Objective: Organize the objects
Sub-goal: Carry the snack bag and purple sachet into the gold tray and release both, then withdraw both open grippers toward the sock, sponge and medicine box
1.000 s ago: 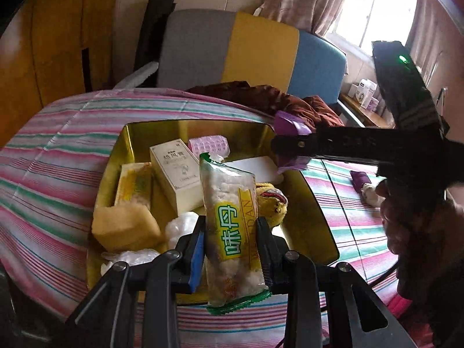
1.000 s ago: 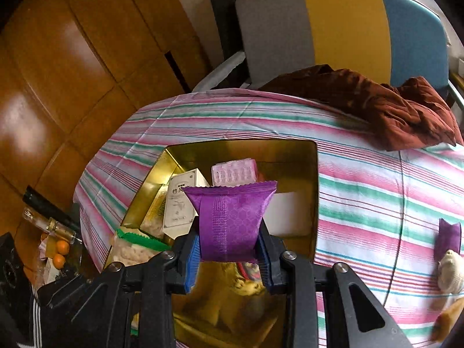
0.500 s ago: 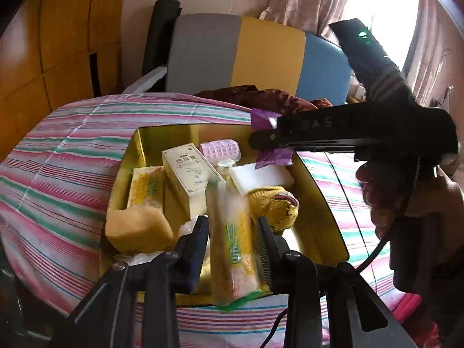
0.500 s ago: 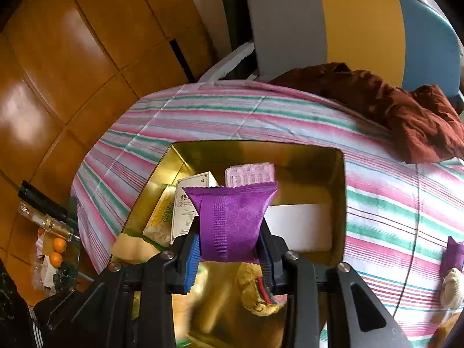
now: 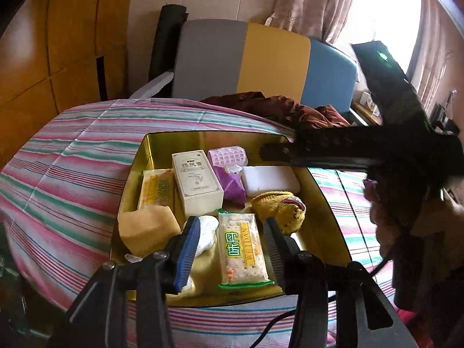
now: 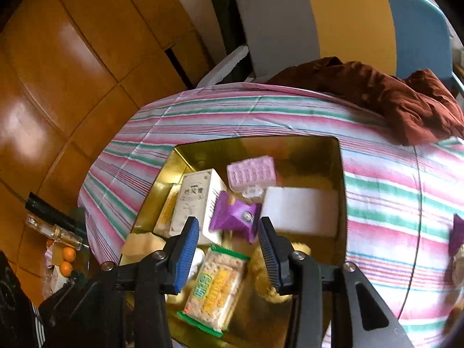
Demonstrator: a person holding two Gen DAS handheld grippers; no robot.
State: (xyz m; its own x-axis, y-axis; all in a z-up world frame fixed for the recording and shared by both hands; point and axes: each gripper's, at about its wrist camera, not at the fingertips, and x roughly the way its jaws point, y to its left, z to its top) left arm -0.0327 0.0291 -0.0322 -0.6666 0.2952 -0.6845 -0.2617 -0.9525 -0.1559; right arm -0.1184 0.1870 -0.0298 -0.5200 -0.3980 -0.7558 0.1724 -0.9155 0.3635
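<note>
A gold tray (image 5: 203, 134) (image 6: 261, 139) sits on the striped tablecloth with several items in it. The cracker packet (image 5: 240, 252) (image 6: 216, 287) lies flat at the tray's near end. My left gripper (image 5: 232, 226) hovers just above it, jaws opening, pads clear of the packet. A purple packet (image 5: 232, 187) (image 6: 236, 216) lies in the tray beside a white box (image 5: 197, 184) (image 6: 197, 203). My right gripper (image 6: 228, 224) is above it, jaws opening with nothing pressed between them. From the left wrist view the right gripper (image 5: 278, 153) reaches in over the tray's far right.
The tray also holds a pink roller (image 5: 227, 156), a white block (image 5: 269, 179), a yellow plush (image 5: 279, 208) and a yellow sponge (image 5: 148, 229). A brown cloth (image 6: 391, 95) lies at the table's far edge before a chair. Another purple packet (image 6: 456, 235) lies right of the tray.
Both grippers opened. The cracker packet left the left jaws and now lies flat in the tray. The purple packet dropped from the right jaws to beside the white box.
</note>
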